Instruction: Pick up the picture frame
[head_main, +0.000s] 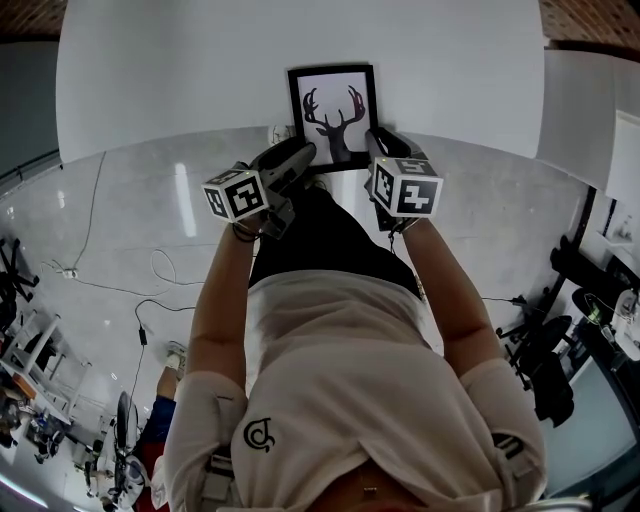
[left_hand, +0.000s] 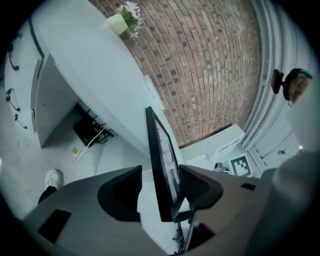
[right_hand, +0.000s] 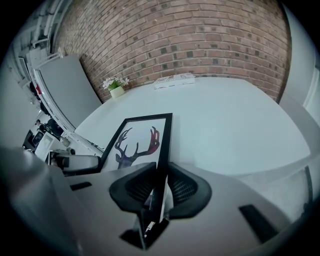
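Step in hand: we judged the grasp to be half made, with one side of the picture frame (head_main: 332, 112) gripped and the other not.
Right gripper (right_hand: 161, 187): its jaws were pinched on the frame's right edge, near the lower corner.
Left gripper (left_hand: 160, 192): its jaws stood spread with the frame's left edge between them, and the outer jaw was clearly off the frame.
Frame's place: it sat at the near edge of the white table (head_main: 150, 70), deer print up, its lower corners towards the person.
Next move: in our judgement the left jaws had to close squarely on the edge. Both hands then had to rise together and level, so that the frame would not twist.
Hard to make out: we could not tell whether the frame rested on the table or hung just above it. In the head view the grippers covered its lower corners, and the left gripper view showed it edge-on only.
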